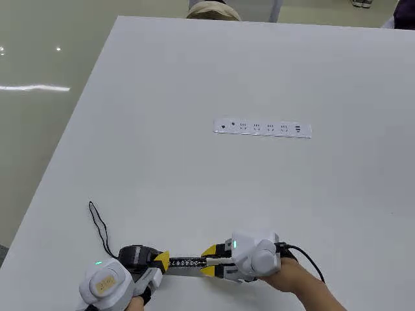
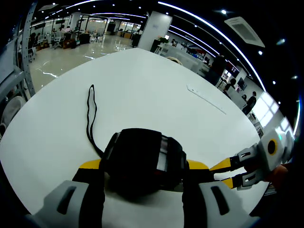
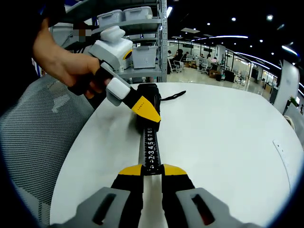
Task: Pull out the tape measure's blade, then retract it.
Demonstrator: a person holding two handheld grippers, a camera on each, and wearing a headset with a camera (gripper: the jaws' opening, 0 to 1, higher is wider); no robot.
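While left gripper (image 2: 145,166) seemingly clamps case (image 2: 137,145), right gripper (image 3: 152,170) pinches numbered blade (image 3: 150,142).

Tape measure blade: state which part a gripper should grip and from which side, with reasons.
Probably the free end of the blade, approached end-on from the side away from the case. It lies straight, numbers up, so the right gripper there pulls along its length.

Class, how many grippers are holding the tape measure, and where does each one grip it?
2. The left gripper clamps the black case; the right gripper pinches the blade, drawn out a short way from that case.
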